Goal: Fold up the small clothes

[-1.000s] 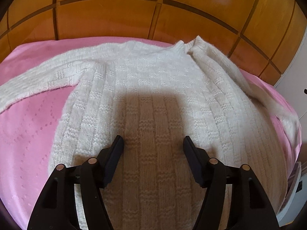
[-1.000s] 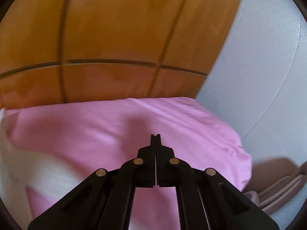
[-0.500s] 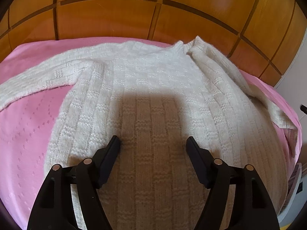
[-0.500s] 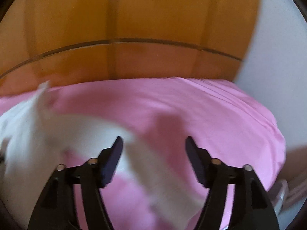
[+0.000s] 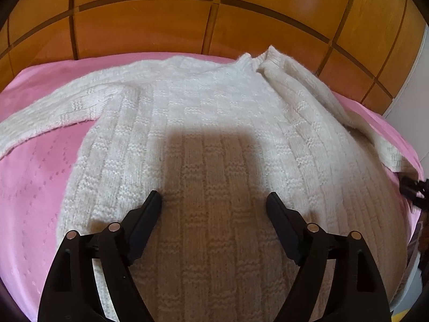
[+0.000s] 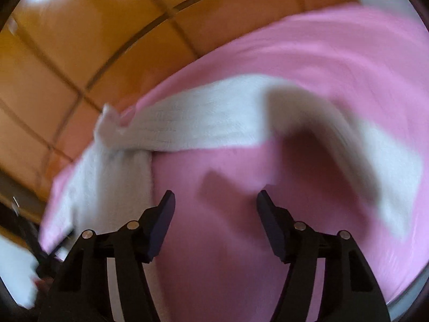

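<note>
The cream-white, basket-weave knitted sweater (image 5: 214, 139) lies spread flat on the pink quilted bedspread (image 5: 34, 182), its ribbed collar (image 5: 257, 59) toward the glossy orange-brown wooden panelled headboard (image 5: 161, 18). My left wrist camera takes in the whole chunky body, one sleeve (image 5: 51, 115) stretched out to the left and the other sleeve (image 5: 356, 118) trailing down the right edge. My left gripper (image 5: 214, 201) hangs over the lower body with its black jaws spread wide, holding nothing. That view catches only a dark sliver of my right gripper at its right margin. My right wrist camera, badly blurred, shows instead that right sleeve (image 6: 214, 115) running across the pink cover and bending downward at the right, past my right gripper (image 6: 215, 198), whose jaws are also wide and empty over bare pink cloth.
</note>
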